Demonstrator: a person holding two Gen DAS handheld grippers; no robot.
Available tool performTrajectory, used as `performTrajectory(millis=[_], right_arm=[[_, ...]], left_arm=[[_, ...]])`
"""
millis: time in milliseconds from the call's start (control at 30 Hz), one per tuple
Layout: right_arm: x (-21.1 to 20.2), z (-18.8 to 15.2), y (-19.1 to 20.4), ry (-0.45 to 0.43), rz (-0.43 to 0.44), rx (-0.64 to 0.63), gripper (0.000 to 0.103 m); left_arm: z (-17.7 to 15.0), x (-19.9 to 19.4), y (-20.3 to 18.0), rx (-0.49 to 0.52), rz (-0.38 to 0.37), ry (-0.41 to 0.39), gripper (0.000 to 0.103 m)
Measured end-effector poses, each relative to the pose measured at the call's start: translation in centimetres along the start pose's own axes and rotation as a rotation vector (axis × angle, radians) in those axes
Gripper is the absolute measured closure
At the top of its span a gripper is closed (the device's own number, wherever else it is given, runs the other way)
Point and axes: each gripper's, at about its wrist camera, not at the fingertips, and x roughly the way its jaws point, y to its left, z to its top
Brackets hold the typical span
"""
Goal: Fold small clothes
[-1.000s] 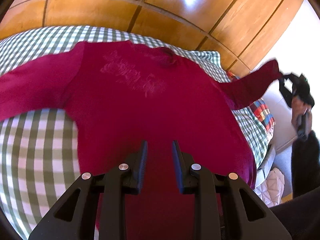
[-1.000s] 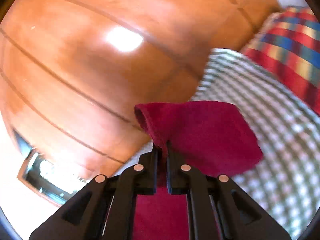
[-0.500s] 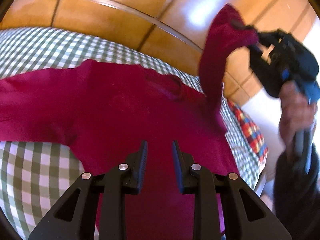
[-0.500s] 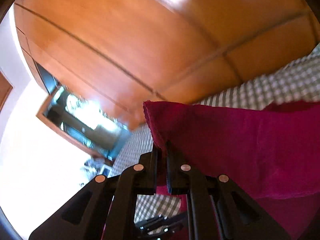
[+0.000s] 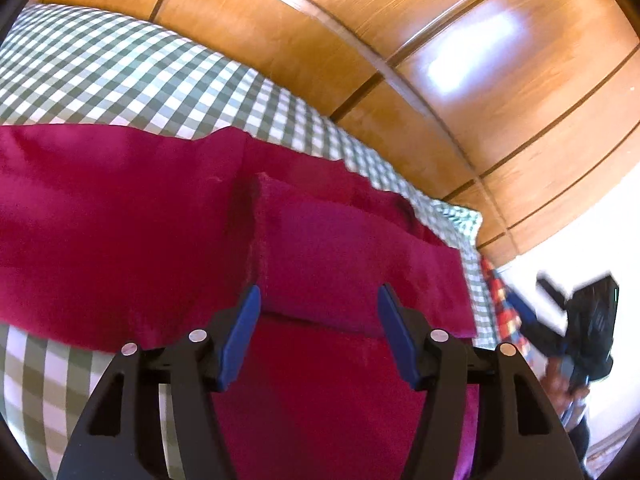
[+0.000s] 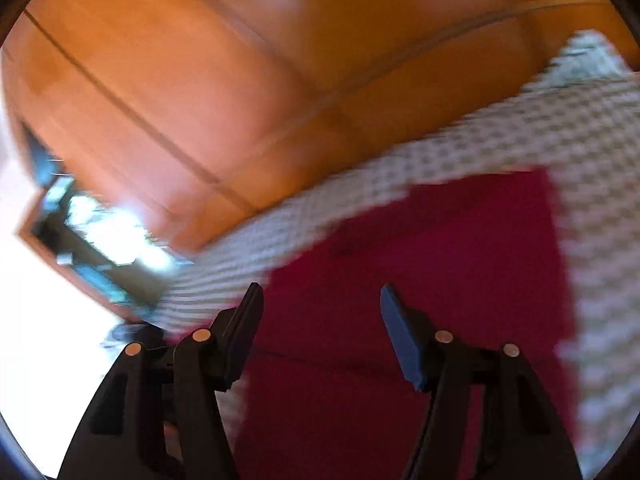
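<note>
One red shirt (image 5: 120, 220) lies spread flat on the checked bedspread (image 5: 120, 68) of a bed, well in from the bedspread's far edge, with a sleeve (image 5: 340, 248) folded across its body.

Left gripper (image 5: 319, 312): fingers apart, having just been opening, nothing between them; it hangs above the shirt near the folded sleeve, not touching the cloth.

Right gripper (image 6: 321, 312): fingers apart, having just been opening, nothing pinched between them; it hangs over the shirt (image 6: 440, 260), which shows below the gap.

Left wrist view only: the fold line of the sleeve, a far corner of the bedspread, a strip of red, blue and yellow plaid cloth (image 5: 502, 300) past the bedspread's right edge, and the right gripper (image 5: 576, 312) itself, blurred, held in a hand (image 5: 568, 384) beyond that edge.

Right wrist view only: a framed opening (image 6: 88, 232), bright and blurred, beyond the bedspread's (image 6: 520, 132) left end.

Both views: glossy wood panelling (image 5: 400, 40) behind the bed (image 6: 200, 80). The right wrist view is smeared throughout; the check pattern is barely readable there.
</note>
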Motion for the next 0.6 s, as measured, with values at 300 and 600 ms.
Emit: performTrajectory(millis=[300,600], right_arm=[[1.2,-2.5,-7.4,0.043,-0.354,0.013,0.046],[3.8,-3.0,-7.1,0.059,-0.375,0.071,0.055]], left_arm=[[2.2,3.9,0.4,0.029,0.132,0.054,0.095],[4.8,1.9,-2.0,0.123,0.194,-0.056,0.097]])
